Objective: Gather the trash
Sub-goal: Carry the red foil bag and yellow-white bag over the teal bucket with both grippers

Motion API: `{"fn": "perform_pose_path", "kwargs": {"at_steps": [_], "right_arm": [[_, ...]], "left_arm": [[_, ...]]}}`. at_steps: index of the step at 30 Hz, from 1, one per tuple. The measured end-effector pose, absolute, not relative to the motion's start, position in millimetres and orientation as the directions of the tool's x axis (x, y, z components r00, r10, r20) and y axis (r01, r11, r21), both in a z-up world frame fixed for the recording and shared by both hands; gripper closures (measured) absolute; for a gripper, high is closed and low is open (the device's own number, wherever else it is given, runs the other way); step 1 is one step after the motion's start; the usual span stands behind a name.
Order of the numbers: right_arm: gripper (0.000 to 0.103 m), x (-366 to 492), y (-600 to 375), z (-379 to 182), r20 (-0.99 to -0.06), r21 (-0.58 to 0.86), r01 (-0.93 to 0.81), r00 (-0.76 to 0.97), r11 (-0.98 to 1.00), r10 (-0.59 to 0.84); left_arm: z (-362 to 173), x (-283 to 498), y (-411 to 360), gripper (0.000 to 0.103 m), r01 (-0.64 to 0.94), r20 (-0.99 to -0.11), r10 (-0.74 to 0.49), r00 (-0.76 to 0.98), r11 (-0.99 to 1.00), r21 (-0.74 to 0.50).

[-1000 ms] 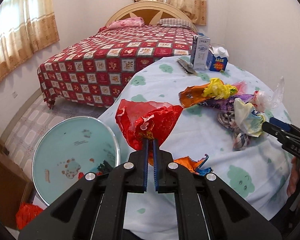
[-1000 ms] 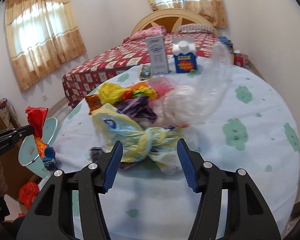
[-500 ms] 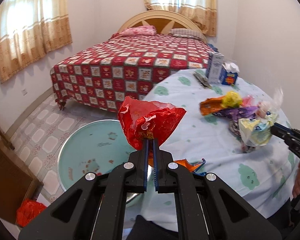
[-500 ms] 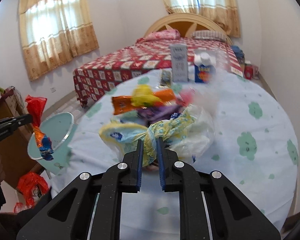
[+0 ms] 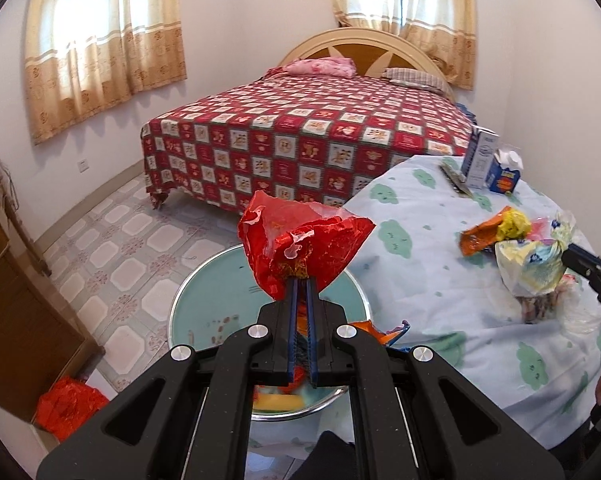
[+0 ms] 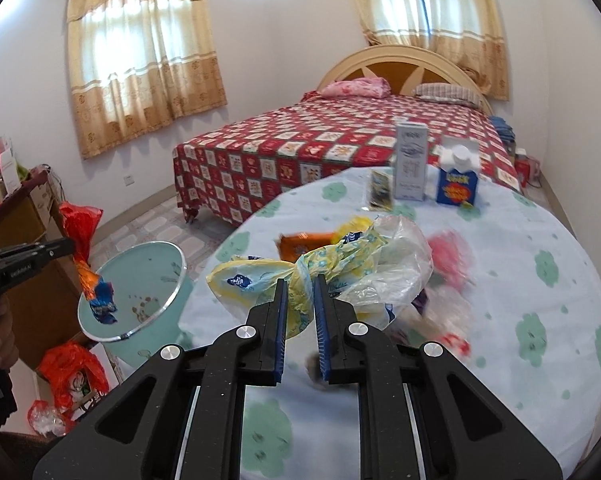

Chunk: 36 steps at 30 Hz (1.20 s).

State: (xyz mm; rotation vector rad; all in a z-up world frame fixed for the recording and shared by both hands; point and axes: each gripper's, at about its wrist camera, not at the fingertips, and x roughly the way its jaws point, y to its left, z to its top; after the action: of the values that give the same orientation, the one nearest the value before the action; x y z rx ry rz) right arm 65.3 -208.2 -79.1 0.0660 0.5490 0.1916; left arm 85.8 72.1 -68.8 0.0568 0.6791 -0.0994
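My left gripper [image 5: 300, 282] is shut on a crumpled red wrapper [image 5: 304, 240], held above the teal bin [image 5: 204, 304] beside the table. In the right wrist view the left gripper [image 6: 66, 246] holds the wrapper [image 6: 80, 220] so that its orange and blue tail hangs over the bin [image 6: 140, 272]. My right gripper [image 6: 300, 282] is shut on the knotted neck of a yellow plastic bag [image 6: 252, 284], raised off the tablecloth. A clear plastic bag [image 6: 396, 256] hangs with it. From the left wrist view the yellow bag [image 5: 528, 264] hangs at the right gripper [image 5: 568, 254].
An orange wrapper [image 6: 304, 242] and blurred pink scraps [image 6: 448, 256] lie on the round cloth-covered table [image 6: 500, 320]. A tall white carton [image 6: 410, 164] and a blue carton [image 6: 458, 184] stand at its far edge. A bed [image 5: 300, 140] lies beyond. Red bags [image 6: 72, 368] sit on the floor by a wooden cabinet [image 5: 20, 320].
The right jaws closed on the yellow bag and raised it off the table. The left gripper carried the red wrapper leftward, off the table edge to above the bin.
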Motion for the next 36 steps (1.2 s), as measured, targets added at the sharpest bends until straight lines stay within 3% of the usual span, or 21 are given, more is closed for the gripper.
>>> {"fn": "perform_pose_path", "kwargs": {"at_steps": [36], "right_arm": [[0.089,156,-87,-83,-0.559,0.053,-0.357,0.764,0.933,0.324]], "left_arm": [[-77,102,139,0.099,-0.072,-0.631,0.092,0.77,0.996,0.057]]}}
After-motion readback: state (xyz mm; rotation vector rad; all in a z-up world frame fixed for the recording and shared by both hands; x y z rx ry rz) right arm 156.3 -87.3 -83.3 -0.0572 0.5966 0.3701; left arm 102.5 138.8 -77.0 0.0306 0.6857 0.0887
